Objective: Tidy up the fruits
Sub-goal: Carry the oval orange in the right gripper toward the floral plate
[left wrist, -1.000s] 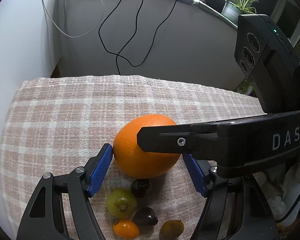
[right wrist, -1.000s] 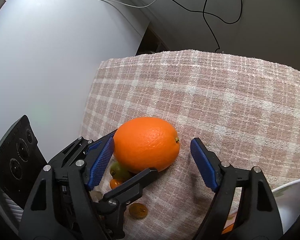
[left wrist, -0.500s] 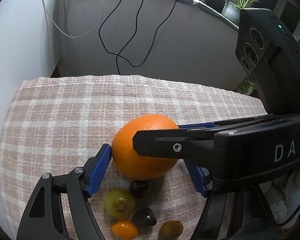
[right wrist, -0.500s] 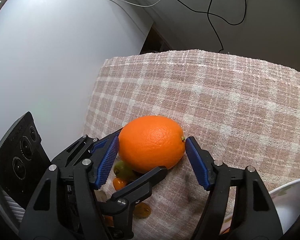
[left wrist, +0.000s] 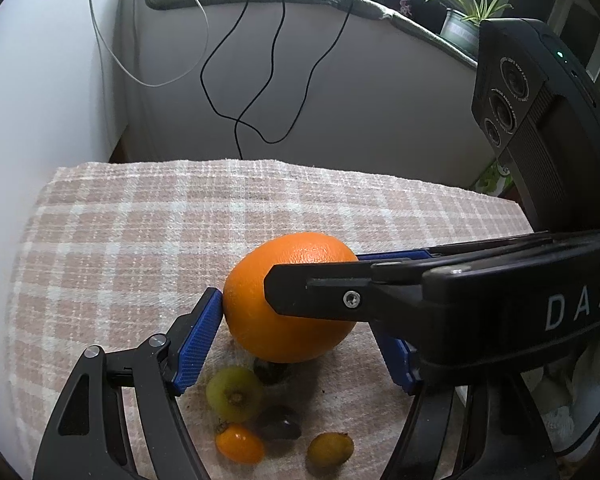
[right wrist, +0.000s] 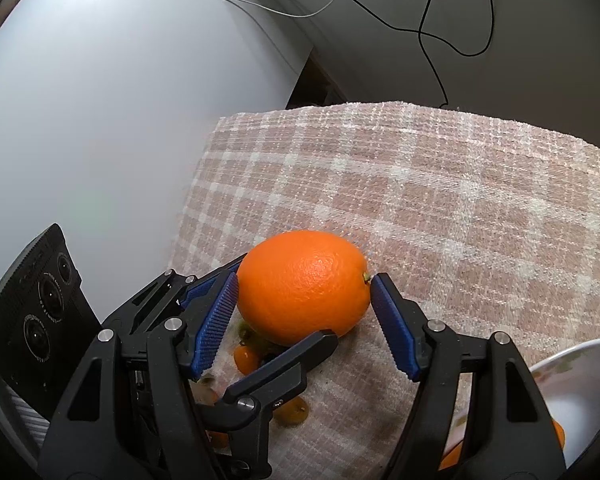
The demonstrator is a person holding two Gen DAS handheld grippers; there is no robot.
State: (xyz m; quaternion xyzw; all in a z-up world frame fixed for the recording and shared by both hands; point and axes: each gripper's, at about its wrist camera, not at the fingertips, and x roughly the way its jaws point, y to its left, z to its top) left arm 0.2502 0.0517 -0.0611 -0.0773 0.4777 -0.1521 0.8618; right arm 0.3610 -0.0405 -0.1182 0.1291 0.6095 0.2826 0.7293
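Right gripper (right wrist: 304, 312), lettered "DAS", clamps an orange (right wrist: 304, 286) on checked cloth (right wrist: 440, 208); left gripper (left wrist: 300, 340) stands wide around it.

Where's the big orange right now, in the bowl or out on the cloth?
Out: the orange lies on the checked cloth; the bowl stands apart at the right edge.

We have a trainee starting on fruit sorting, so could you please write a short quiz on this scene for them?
1. True or false: the right gripper's blue pads touch the orange on both sides.
2. What covers the surface under the fruit? A) checked cloth B) newspaper C) bare wood
3. In the left wrist view, how many small fruits lie loose near the orange?
Key: 1 true; 2 A; 3 five.
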